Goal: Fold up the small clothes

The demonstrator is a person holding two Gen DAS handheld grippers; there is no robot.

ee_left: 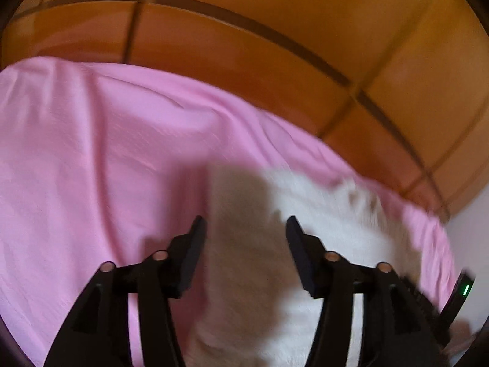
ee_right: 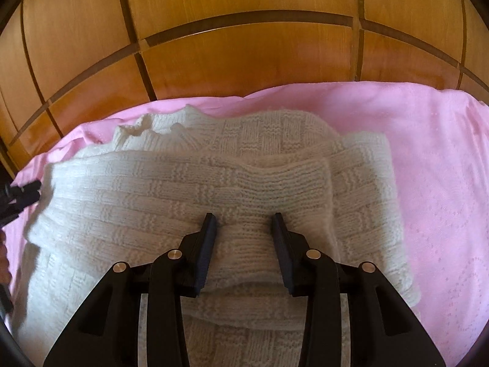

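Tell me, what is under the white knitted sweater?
A pink sheet shows all around the white knitted sweater. Whatever lies directly beneath the sweater is covered.

The knit (ee_right: 195, 189) is cream white, worked in a basket-weave pattern of alternating ribbed blocks, with a scalloped edge at its far end. The sheet (ee_right: 428, 153) beneath is plain pink, with faint dotted swirls on its right side. The wooden panels (ee_right: 244, 55) behind are orange-brown with darker brown strips. Both grippers (ee_left: 246, 226) (ee_right: 244, 223) are black with silver pins.
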